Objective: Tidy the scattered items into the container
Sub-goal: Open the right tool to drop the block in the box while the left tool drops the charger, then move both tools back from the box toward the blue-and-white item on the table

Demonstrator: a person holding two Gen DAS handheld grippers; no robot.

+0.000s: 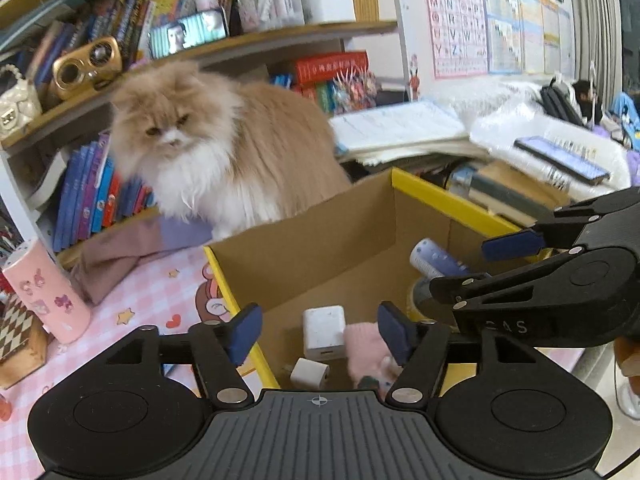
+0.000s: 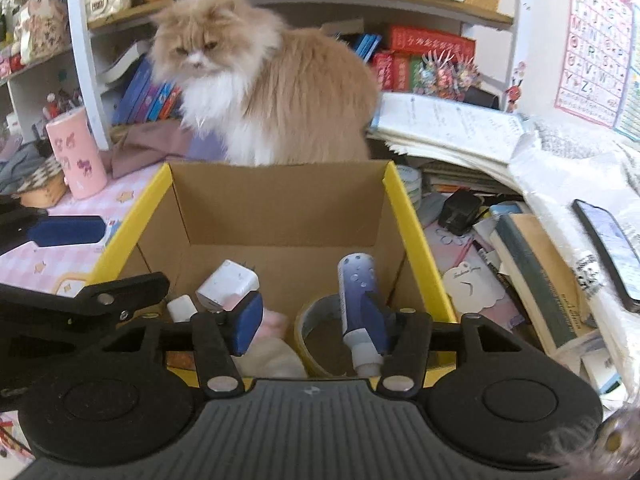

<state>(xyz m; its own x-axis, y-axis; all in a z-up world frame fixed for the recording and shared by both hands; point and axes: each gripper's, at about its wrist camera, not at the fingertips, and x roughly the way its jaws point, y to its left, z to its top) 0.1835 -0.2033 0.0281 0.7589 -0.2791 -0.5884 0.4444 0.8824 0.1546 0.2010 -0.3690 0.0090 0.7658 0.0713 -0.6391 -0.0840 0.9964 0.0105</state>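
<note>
An open cardboard box with yellow rims [image 1: 436, 196] [image 2: 404, 200] stands on the desk. Inside lie a white charger [image 1: 324, 332] [image 2: 228, 284], a smaller white plug [image 1: 309, 374] [image 2: 182, 307], a pink soft item [image 1: 366, 350] [image 2: 276, 322], a tape roll [image 2: 316, 316] and a blue tube [image 1: 434, 258] [image 2: 358, 292]. My left gripper [image 1: 320, 334] is open and empty over the box's near left corner. My right gripper [image 2: 318, 320] is open over the box, its right finger beside the blue tube; it also shows at the right of the left wrist view [image 1: 472, 264].
A fluffy cat [image 1: 224, 140] [image 2: 264, 84] sits right behind the box. A pink cylinder [image 1: 48, 292] [image 2: 78, 156] stands on the left. Books, papers, a black adapter [image 2: 460, 208] and a phone [image 2: 608, 240] crowd the right. Shelves rise behind.
</note>
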